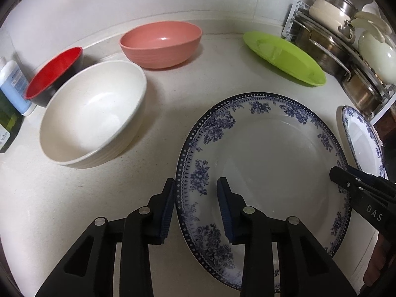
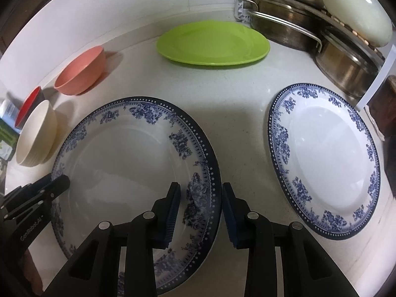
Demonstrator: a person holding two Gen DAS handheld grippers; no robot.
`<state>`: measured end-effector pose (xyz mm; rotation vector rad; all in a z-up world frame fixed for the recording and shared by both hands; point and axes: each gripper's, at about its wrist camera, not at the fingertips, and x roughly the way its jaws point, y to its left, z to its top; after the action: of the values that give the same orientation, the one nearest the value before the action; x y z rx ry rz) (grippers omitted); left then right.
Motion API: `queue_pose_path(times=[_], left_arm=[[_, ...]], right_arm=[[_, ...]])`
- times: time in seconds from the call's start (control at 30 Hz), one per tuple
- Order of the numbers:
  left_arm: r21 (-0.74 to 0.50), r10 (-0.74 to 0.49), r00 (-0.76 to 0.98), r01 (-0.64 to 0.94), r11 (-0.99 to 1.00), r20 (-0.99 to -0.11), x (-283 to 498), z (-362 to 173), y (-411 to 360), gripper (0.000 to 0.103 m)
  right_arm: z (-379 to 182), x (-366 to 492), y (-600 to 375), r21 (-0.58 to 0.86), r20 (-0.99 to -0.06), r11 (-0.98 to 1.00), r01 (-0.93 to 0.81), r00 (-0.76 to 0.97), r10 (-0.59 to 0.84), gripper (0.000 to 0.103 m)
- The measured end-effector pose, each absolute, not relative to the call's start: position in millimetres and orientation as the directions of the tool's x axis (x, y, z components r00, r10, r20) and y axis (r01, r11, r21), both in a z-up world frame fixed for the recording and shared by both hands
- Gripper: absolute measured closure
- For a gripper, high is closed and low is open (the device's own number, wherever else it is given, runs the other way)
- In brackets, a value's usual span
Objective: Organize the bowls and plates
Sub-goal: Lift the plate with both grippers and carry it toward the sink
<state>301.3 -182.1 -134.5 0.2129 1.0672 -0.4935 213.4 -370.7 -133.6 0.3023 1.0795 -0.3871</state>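
— Where does the large blue-and-white floral plate (image 1: 272,158) lie?

— Flat on the pale speckled countertop (image 1: 160,113), in the near middle. The left gripper (image 1: 195,185) straddles its left rim: one blue-padded finger sits outside the edge, the other over the plate's inside, with a gap to either side, so the jaws stand apart and grip nothing.

— And the other side?

— The right gripper (image 2: 200,190) does the same at the right rim, one finger over the floral border, one outside over the counter. Its jaws are released as well. In the left wrist view its black tip reaches the plate's far right edge.

— What lies around it?

— A second blue-and-white plate (image 2: 326,153) rests to the right, near but apart. Behind the two, a lime green plate (image 2: 212,43) lies close to the wall. To the left stands a cream bowl (image 1: 91,113), just beside the large plate; behind that a pink bowl (image 1: 160,43), and farther left a bowl, red inside and dark outside (image 1: 53,74).

— Beyond those?

— At the left edge a white and blue bottle (image 1: 13,86). In the right rear corner a rack of steel pans and pale lids (image 1: 346,49).
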Motion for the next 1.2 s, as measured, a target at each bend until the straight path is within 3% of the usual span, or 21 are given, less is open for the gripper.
queue_pose_path(times=[0.53,1.2], left_arm=[[-0.061,-0.283,0.514,0.406,0.912,-0.809,270.5,-85.1,-121.3,0.069],[-0.041,-0.167,0.617,0.212,0.976,-0.769,237.3,-63.8,5.5,0.069]], right_arm=[[-82.5,197.4,-318.5,0.059,-0.843,0.937,0.346,0.520,-0.139,0.068],[-63.0,198.5,-204.1,0.087,-0.809,0.985,0.148,0.587,-0.017,0.068]])
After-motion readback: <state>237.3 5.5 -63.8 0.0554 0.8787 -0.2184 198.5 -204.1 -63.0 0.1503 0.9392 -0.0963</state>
